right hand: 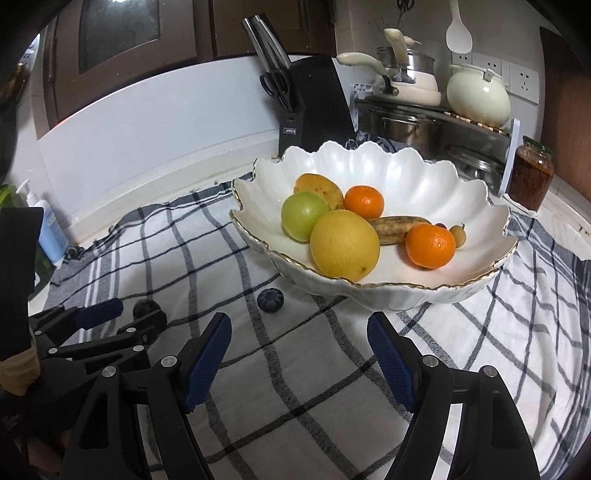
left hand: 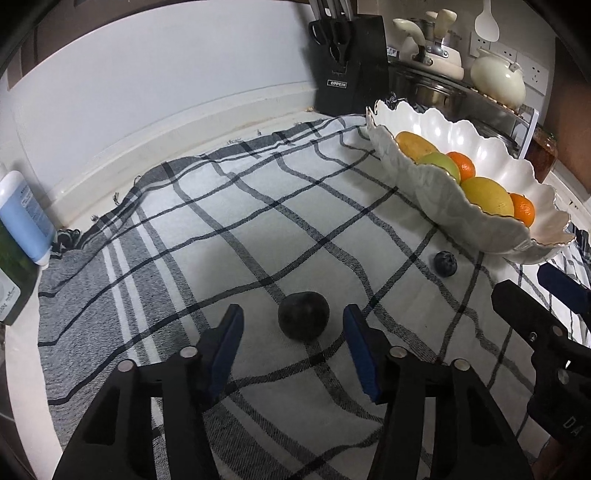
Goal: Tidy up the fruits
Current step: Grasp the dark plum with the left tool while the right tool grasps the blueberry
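Only right view (right hand: 391, 229) shows banana

Dark plum (left hand: 303, 320) and blueberry (left hand: 445, 263) lie beside fruit-filled bowl (left hand: 424, 184).

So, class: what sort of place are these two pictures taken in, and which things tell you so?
Most likely a home kitchen counter. A knife block with scissors stands by the wall, pots sit stacked on a rack, and a scalloped white fruit bowl rests on a checked cloth.

A pale tabletop (left hand: 33, 369) under a grey-and-white checked cloth (left hand: 258, 229) meets a plain white wall panel (left hand: 147, 85). Dark brown wooden cabinets (right hand: 122, 33), perhaps glass-fronted, hang above; white wall sockets (right hand: 517, 79) sit at right.
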{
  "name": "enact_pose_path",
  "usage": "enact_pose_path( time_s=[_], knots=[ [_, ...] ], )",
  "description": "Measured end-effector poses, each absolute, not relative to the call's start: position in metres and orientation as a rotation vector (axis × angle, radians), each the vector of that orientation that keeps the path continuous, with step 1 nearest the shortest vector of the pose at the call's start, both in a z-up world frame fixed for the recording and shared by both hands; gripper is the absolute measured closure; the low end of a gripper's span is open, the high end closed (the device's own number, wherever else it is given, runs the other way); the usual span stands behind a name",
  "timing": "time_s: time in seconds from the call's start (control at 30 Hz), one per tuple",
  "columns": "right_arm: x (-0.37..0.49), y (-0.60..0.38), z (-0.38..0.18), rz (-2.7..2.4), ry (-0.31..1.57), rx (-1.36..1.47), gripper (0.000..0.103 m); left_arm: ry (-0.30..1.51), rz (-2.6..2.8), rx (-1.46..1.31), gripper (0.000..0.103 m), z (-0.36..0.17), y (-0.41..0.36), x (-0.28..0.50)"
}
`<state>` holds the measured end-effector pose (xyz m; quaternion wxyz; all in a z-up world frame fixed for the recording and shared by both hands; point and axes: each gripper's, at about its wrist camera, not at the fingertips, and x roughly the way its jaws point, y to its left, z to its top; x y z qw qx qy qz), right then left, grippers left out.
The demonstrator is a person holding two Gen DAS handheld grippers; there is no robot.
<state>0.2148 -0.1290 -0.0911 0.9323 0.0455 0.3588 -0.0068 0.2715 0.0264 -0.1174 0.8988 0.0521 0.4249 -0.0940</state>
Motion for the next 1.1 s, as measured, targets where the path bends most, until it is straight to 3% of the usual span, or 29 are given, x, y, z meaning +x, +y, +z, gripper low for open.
enact_pose_path(
  time_s=[0.2, 0.3, 0.63, 0.77, 1.1],
  knots=[
    [0.221, -0.127, -0.095, -0.008, 0.753, 0.106, 0.033, 0.893, -0.197, 0.087, 0.063, -0.121, 0.03, 0.275],
    [0.225, -0.126, -0.096, -0.002, 0.757, 0.114, 0.038, 0.891, -0.189, 0.073, 0.074, -0.119, 0.035, 0.273],
    [0.239, -0.112, -0.098, 0.035, 0.778, 0.109, 0.049, 0.858, -0.137, 0.013, 0.074, -0.105, 0.058, 0.267],
    [0.248, -0.105, -0.105, 0.04, 0.809, 0.091, 0.063, 0.844, -0.118, -0.007, 0.074, -0.103, 0.068, 0.265],
    [0.264, -0.1, -0.114, -0.004, 0.849, 0.078, 0.073, 0.838, -0.128, -0.041, 0.074, -0.101, 0.08, 0.266]
  ],
)
